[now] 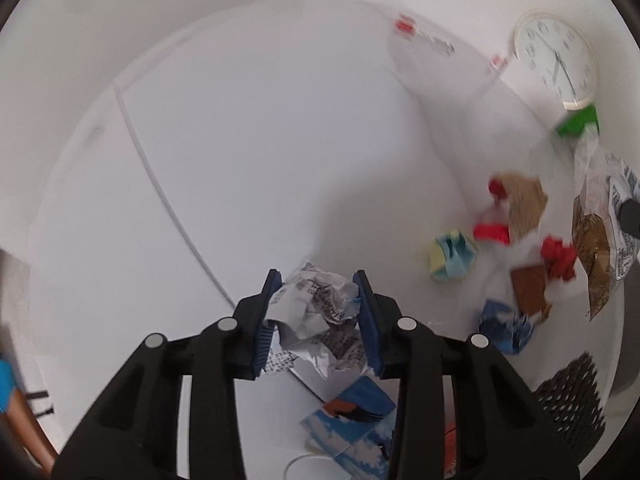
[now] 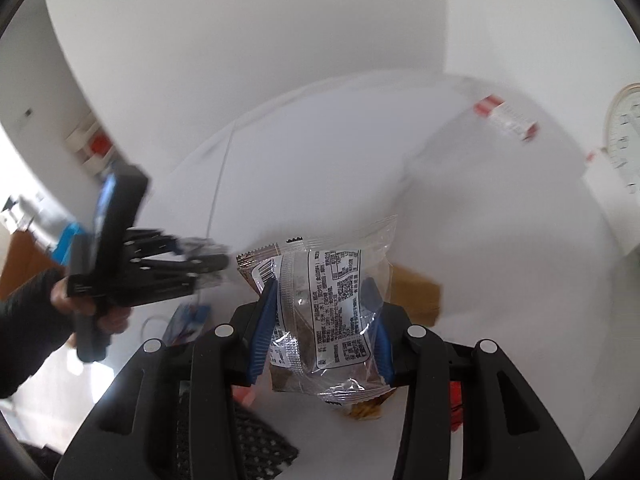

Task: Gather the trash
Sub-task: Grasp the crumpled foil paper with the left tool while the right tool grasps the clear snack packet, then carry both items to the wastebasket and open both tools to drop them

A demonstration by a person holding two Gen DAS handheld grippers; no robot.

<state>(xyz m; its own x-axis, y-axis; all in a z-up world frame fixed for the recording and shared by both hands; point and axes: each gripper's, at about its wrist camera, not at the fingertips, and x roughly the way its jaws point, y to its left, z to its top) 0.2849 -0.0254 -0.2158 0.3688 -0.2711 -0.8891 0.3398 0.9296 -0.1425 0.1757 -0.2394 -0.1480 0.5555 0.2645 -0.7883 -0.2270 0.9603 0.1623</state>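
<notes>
One white tabletop (image 1: 248, 152) fills both views, with a thin seam line curving across it. On the wall at its far right hangs one round cream wall clock (image 1: 556, 58). One black mesh bin (image 1: 570, 404) shows at the lower right of the left wrist view.

There are two black two-finger grippers with blue pads. The left gripper (image 1: 318, 316) has its jaws pressed against one crumpled ball of white printed paper (image 1: 316, 316), which sits between the pads over the table. The right gripper (image 2: 322, 320) is clamped on one clear plastic snack wrapper with black printed text (image 2: 324, 304), held above the table (a brown edge peeks out from behind the clear film).

Loose trash lies scattered at the right of the table: two brown paper scraps (image 1: 524, 206), roughly three crumpled red pieces (image 1: 558, 256), one yellow and pale blue folded paper cube (image 1: 452, 258), one crumpled blue and white patterned paper (image 1: 504, 326) and one green piece (image 1: 578, 122) just below the clock. One flat blue and white printed card (image 1: 352, 424) lies near the table's close edge, under the left gripper. Far back sit two small red and white labelled items (image 1: 424, 36), blurred.
</notes>
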